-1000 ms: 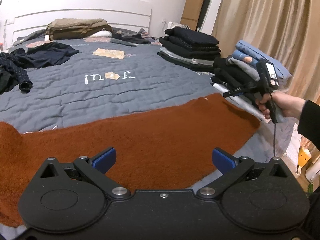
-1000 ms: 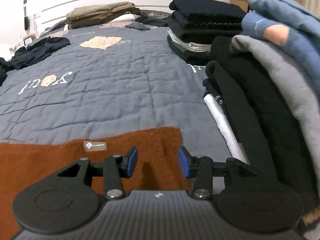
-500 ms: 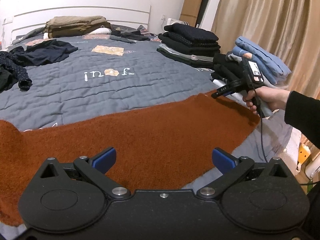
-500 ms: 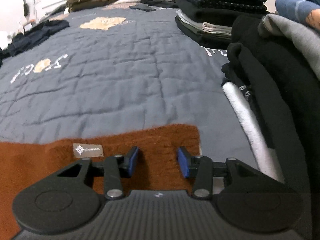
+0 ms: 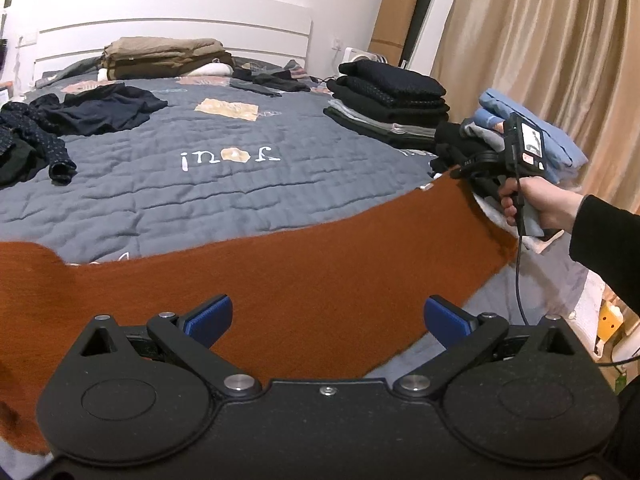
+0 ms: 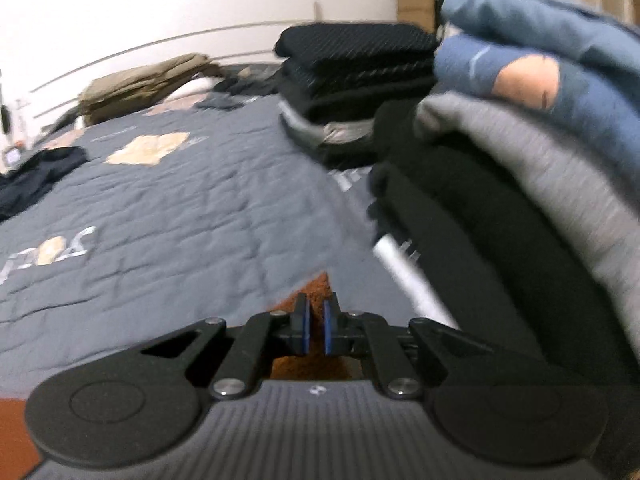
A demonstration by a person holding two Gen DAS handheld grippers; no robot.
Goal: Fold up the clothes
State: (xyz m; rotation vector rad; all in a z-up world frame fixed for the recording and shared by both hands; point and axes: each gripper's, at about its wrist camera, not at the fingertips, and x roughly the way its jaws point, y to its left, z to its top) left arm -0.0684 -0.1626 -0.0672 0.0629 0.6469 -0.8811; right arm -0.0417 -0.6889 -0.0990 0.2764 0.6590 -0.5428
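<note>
The rust-brown fuzzy knit garment (image 5: pixel 304 280) lies spread across the lower frame on the grey quilted bed (image 5: pixel 192 184). The right gripper (image 6: pixel 316 324) is pinched on its far corner at right, while the left gripper (image 5: pixel 326 316) hangs wide apart above it. Folded stacks (image 5: pixel 392 100) fill the upper right, loose dark clothes (image 5: pixel 60 128) the upper left, so folding is judged partway.

The right gripper (image 6: pixel 316 328) is pinched on the corner of the rust cloth (image 6: pixel 310 366), lifting it off the bed (image 6: pixel 180 216). A folded stack (image 6: pixel 540 152) rises at the bed's right edge.
</note>
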